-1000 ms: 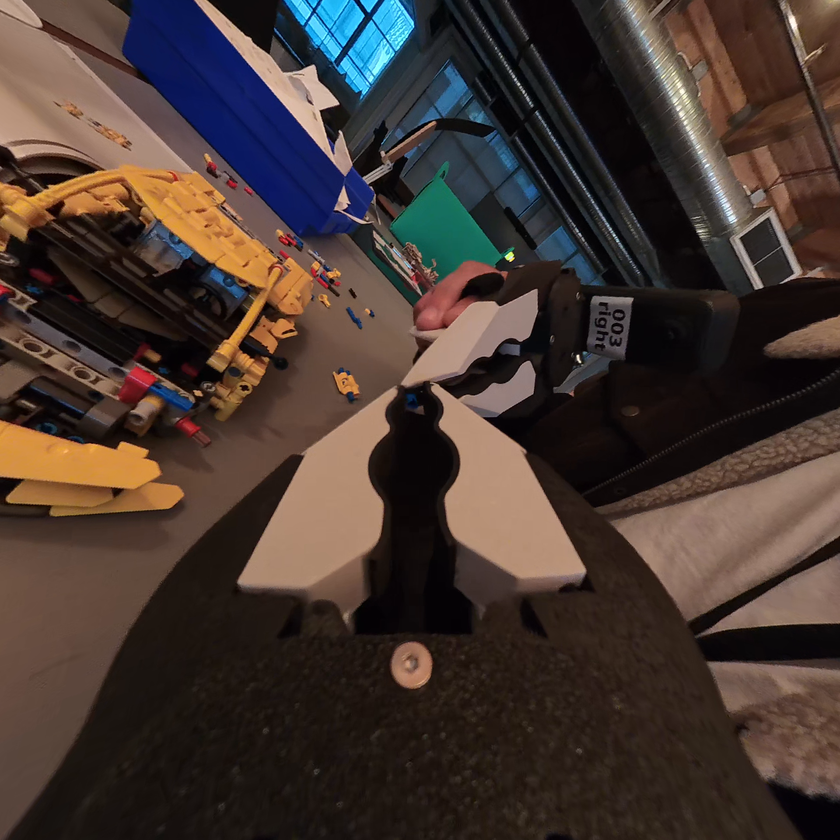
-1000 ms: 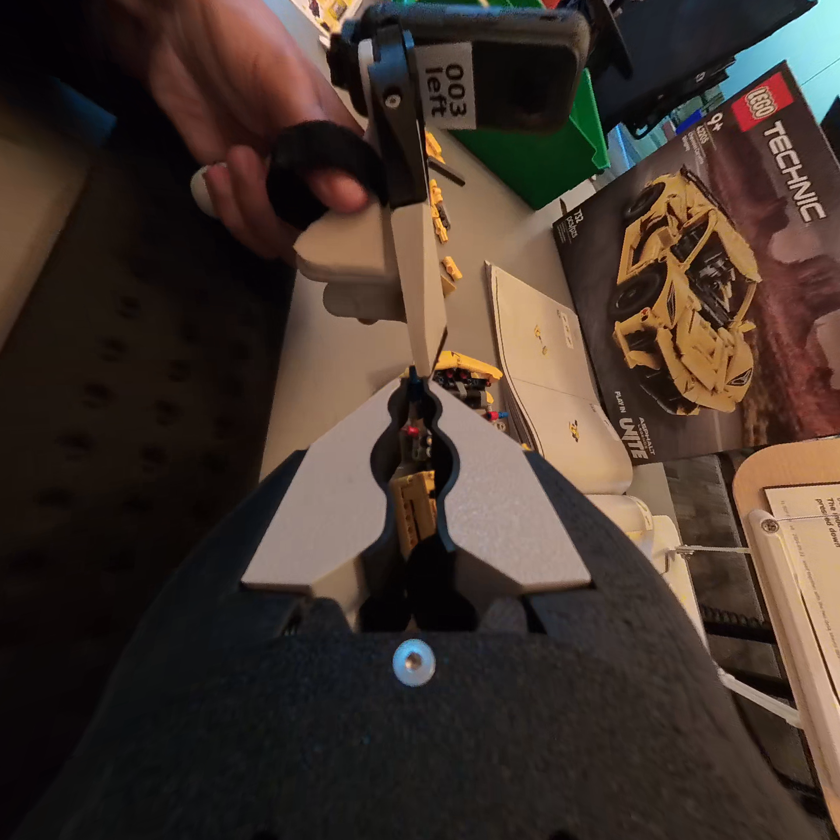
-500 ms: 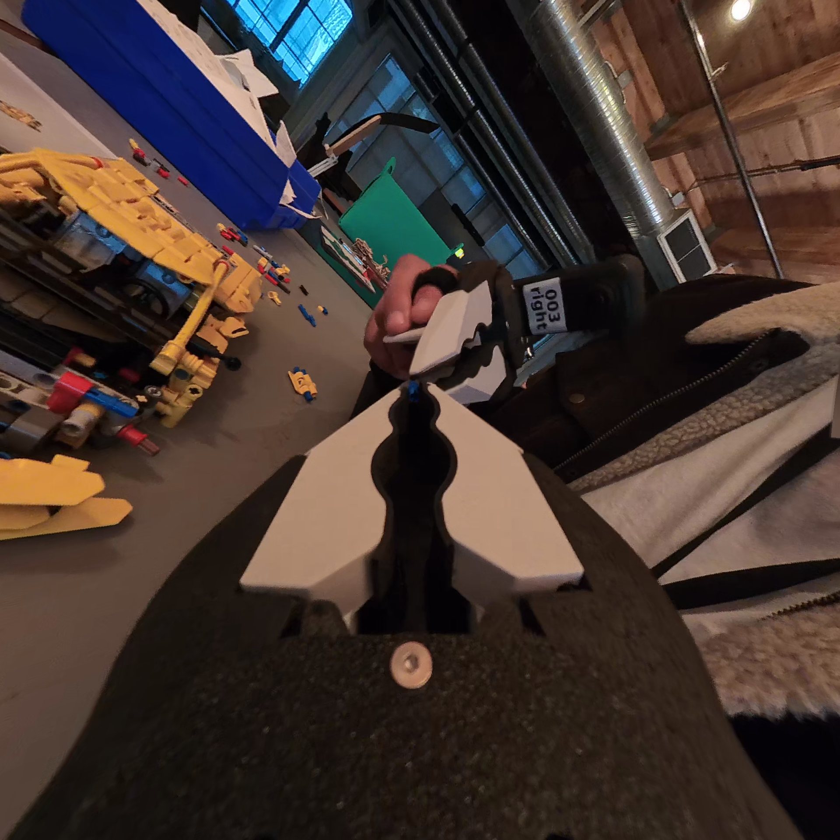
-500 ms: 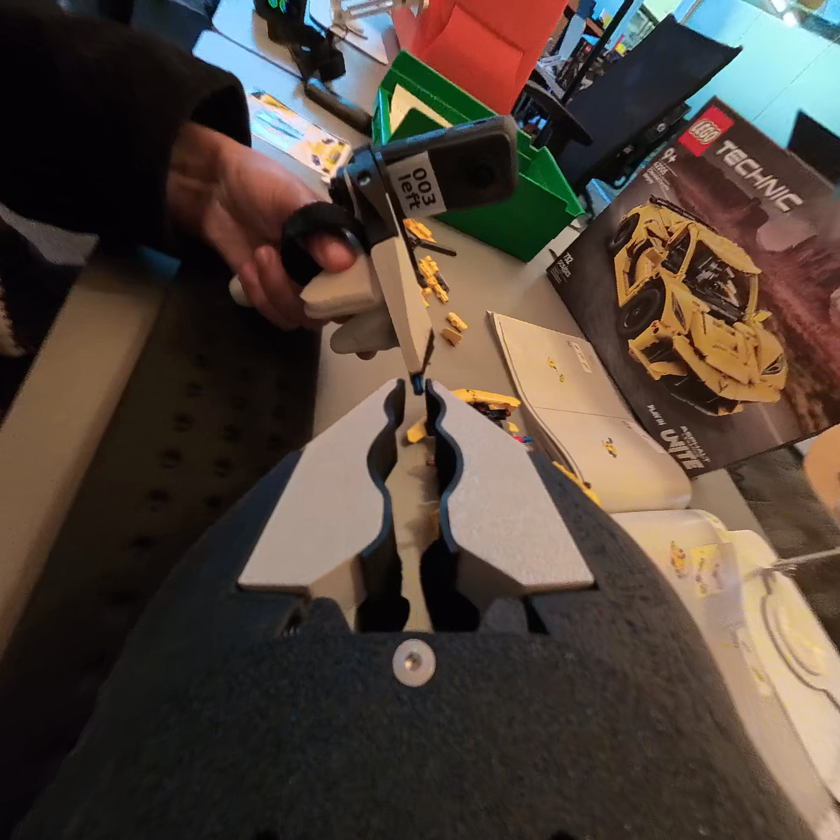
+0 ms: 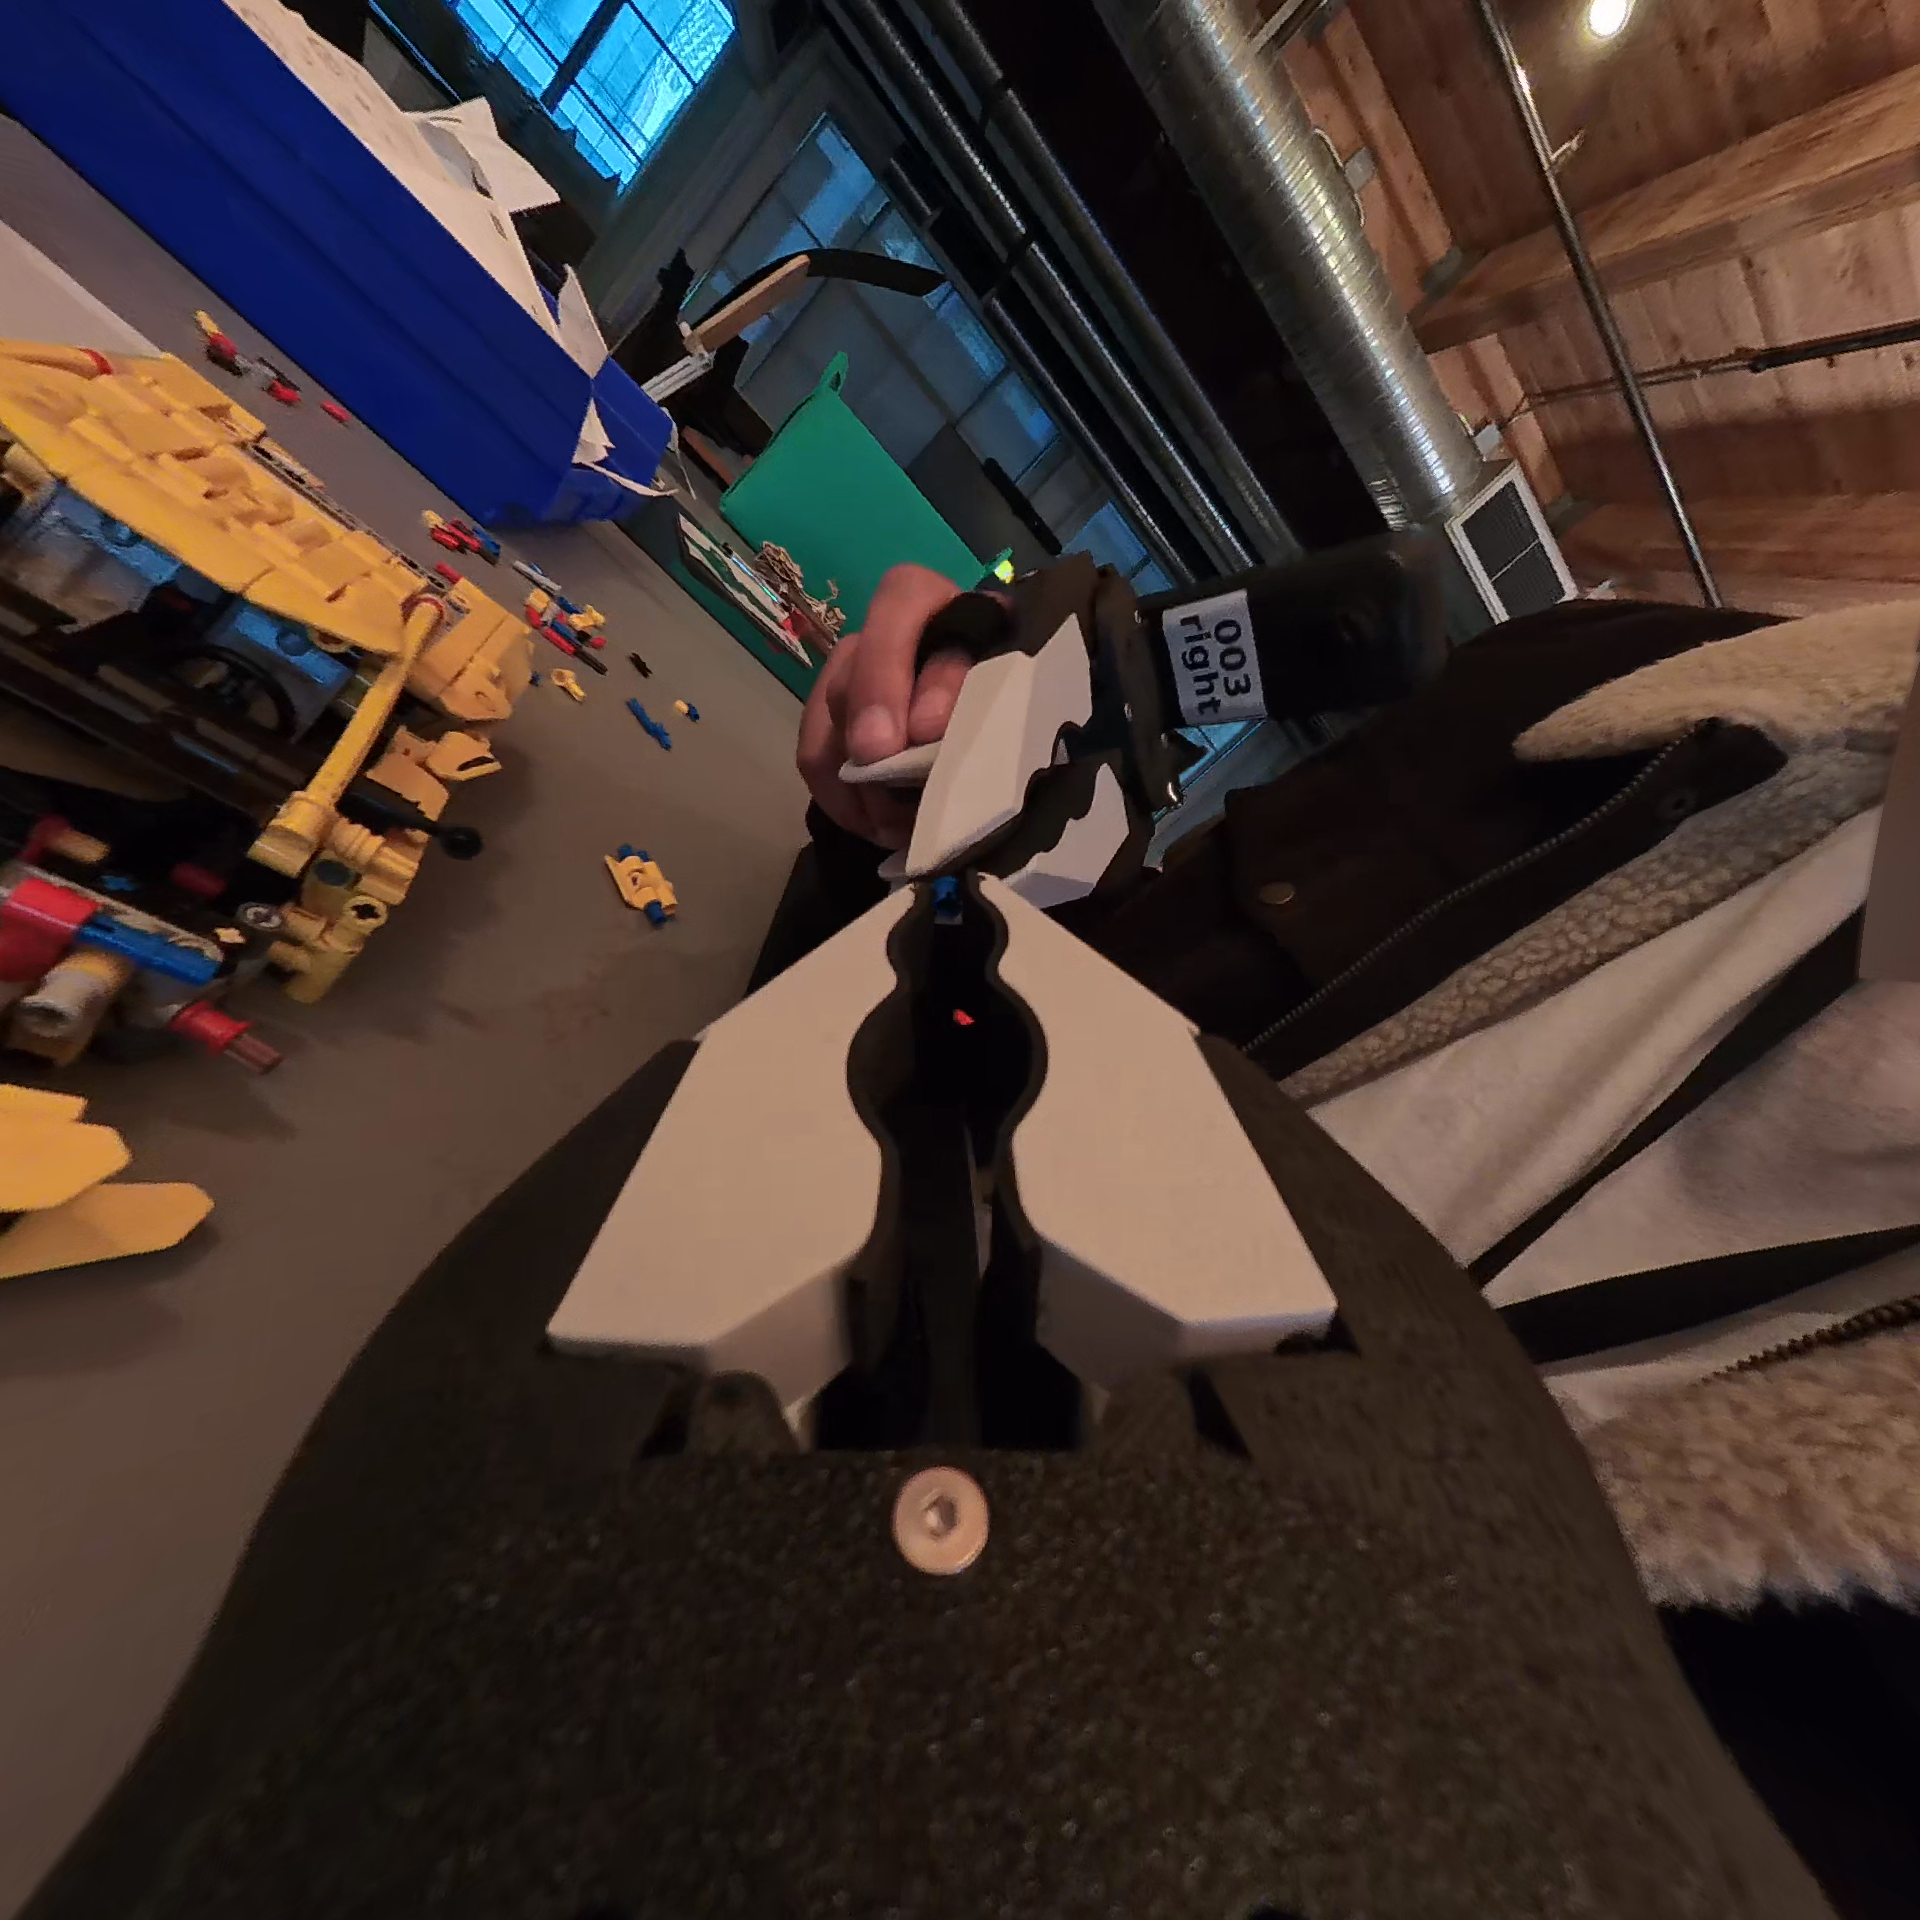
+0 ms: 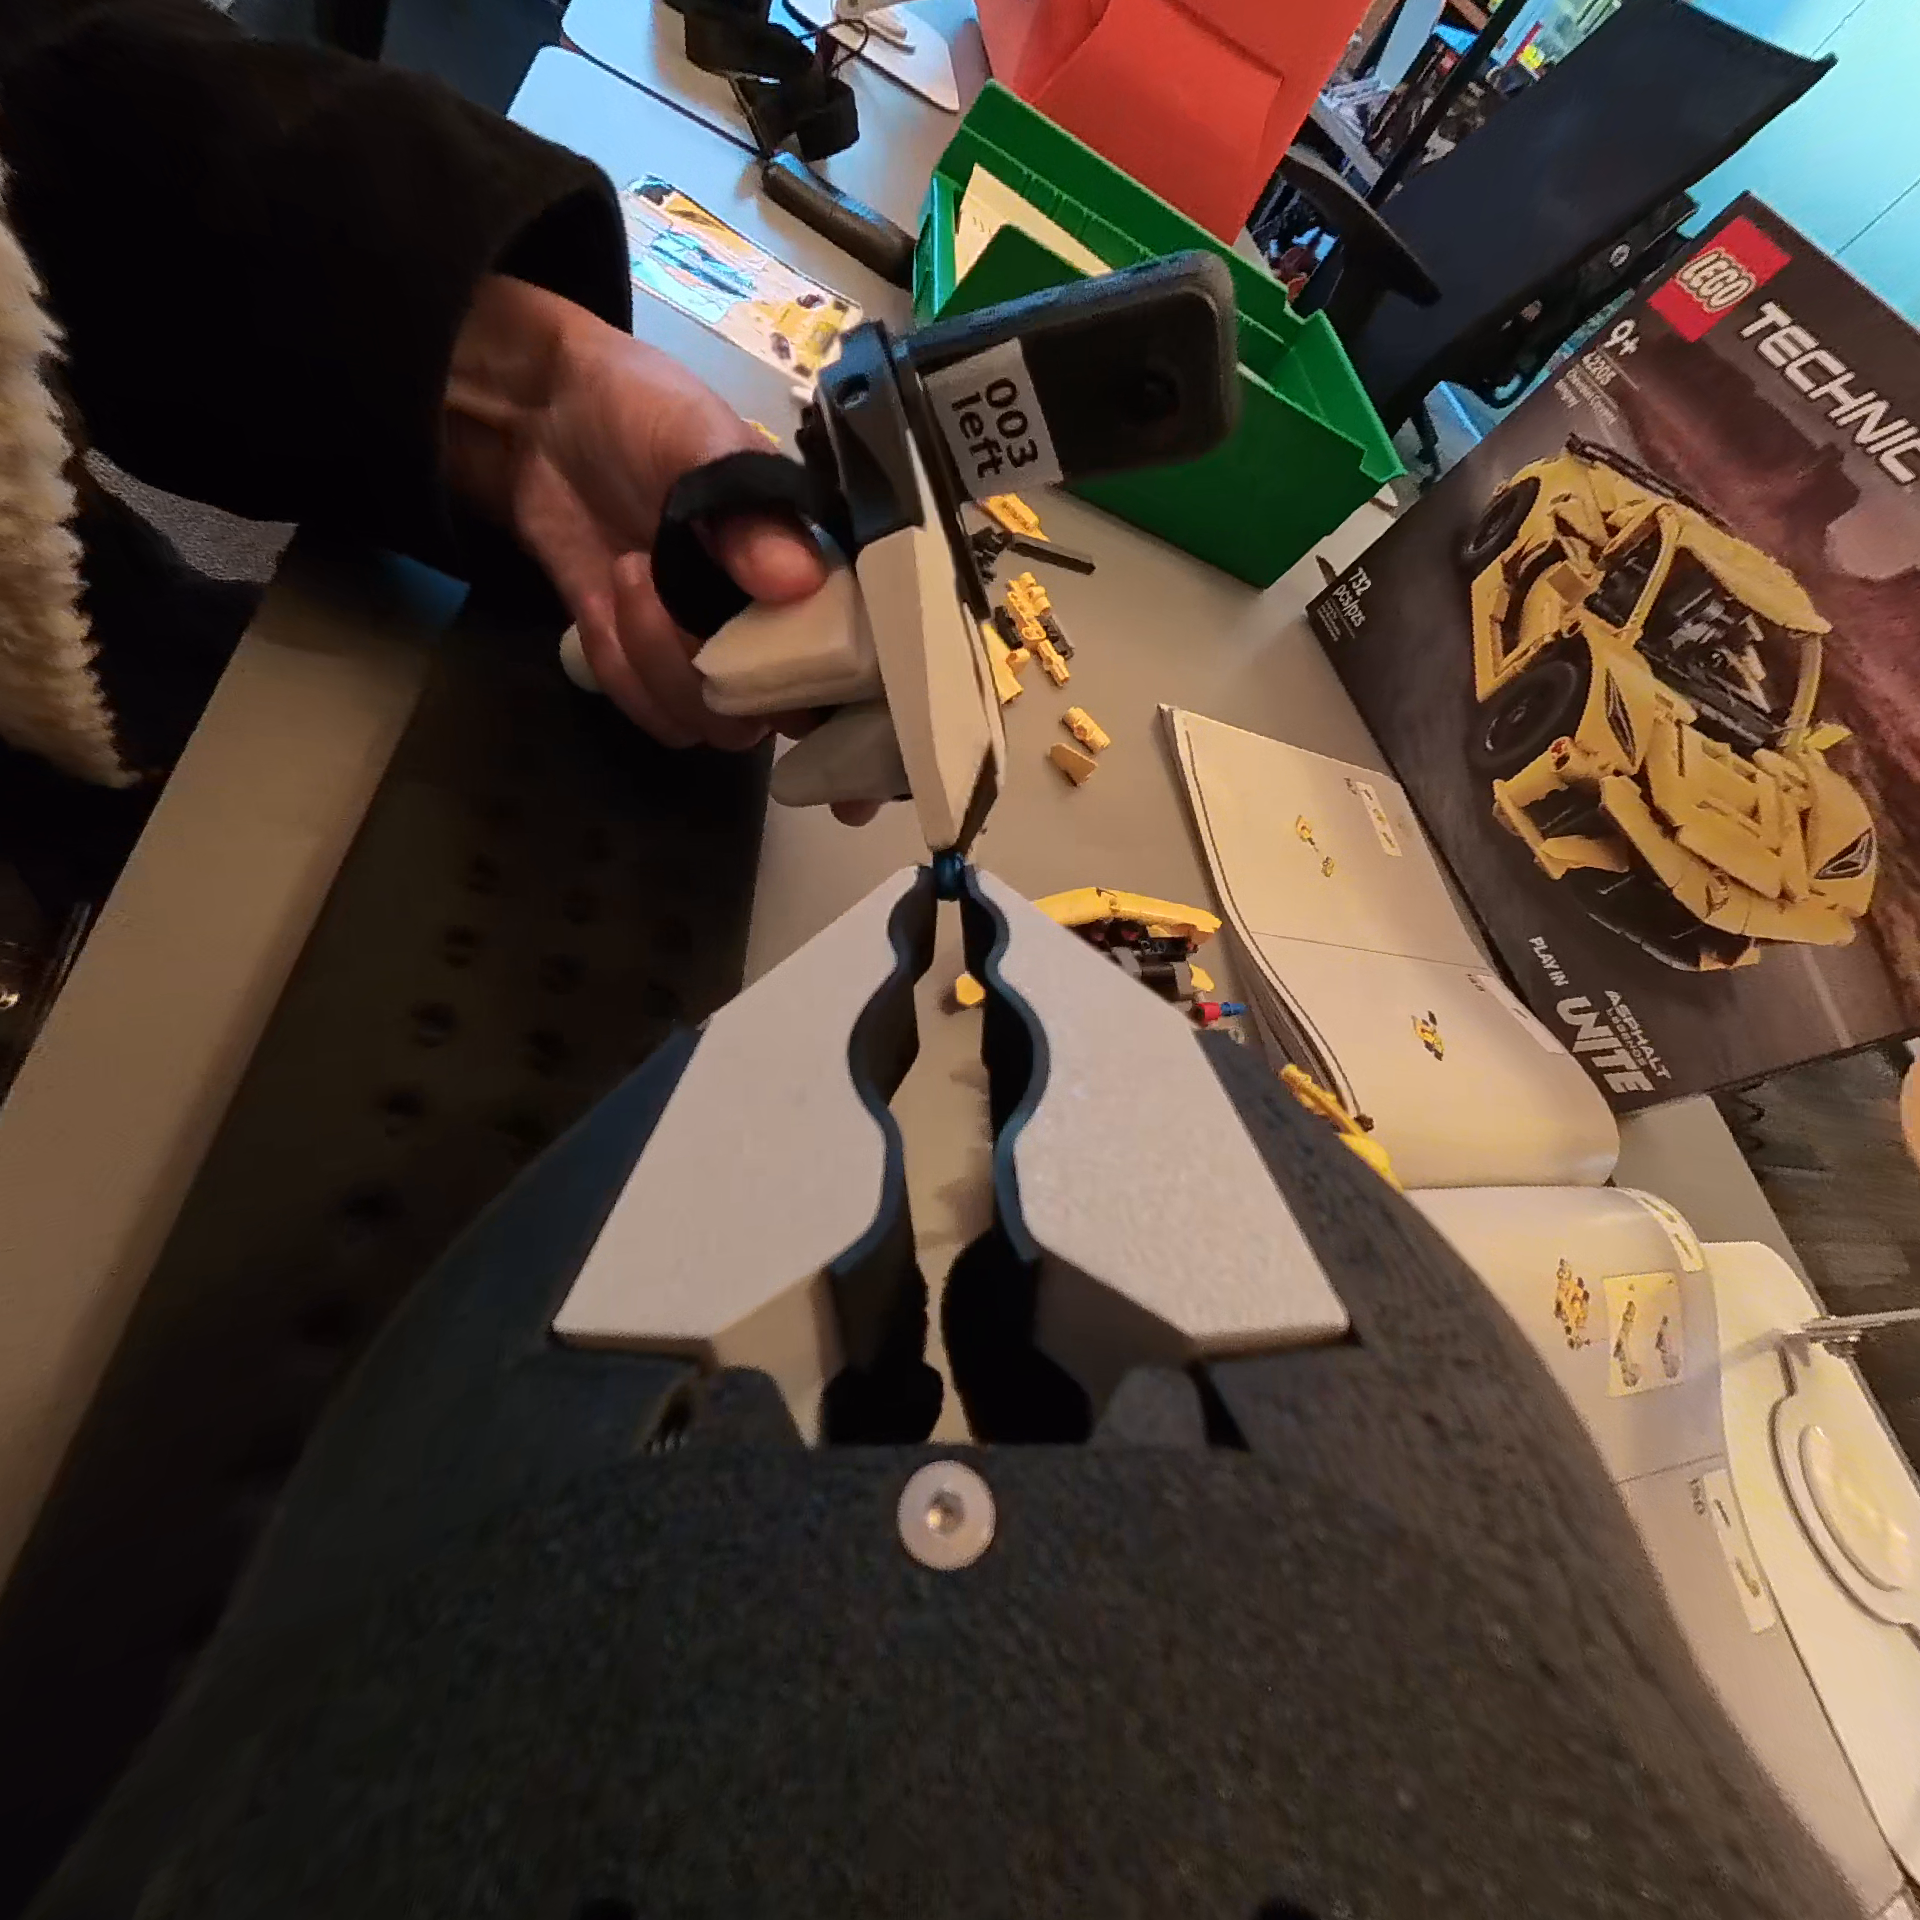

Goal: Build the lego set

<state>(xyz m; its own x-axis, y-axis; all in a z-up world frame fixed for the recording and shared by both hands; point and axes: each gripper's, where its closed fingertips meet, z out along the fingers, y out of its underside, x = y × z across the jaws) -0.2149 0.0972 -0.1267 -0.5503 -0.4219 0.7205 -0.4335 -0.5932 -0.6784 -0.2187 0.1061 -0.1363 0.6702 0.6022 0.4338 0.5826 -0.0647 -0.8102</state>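
My left gripper [image 5: 943,902] and my right gripper [image 6: 945,881] meet tip to tip in the air beside the table edge. A small blue lego pin [image 5: 943,914] sits between the left fingertips. It also shows in the right wrist view [image 6: 947,867], pinched at the right tips. Both grippers look shut on it. The right gripper [image 5: 925,868] comes in from above in the left wrist view. The left gripper [image 6: 961,816] comes down from above in the right wrist view. The half-built yellow lego car [image 5: 208,540] lies on the grey table [image 5: 468,1039] to the left.
Loose small pieces [image 5: 639,883] and flat yellow panels [image 5: 62,1195] lie near the car. A blue bin [image 5: 312,260] stands behind it. The right wrist view shows an open instruction booklet [image 6: 1351,935], the set's box [image 6: 1662,675], a green bin [image 6: 1195,416] and loose yellow pieces [image 6: 1039,634]. Left and right tips are no more than a few centimetres apart.
Both grippers have stayed tip to tip at the blue pin while turning together. The right wrist view has tilted up and shows more of the table and the bins.
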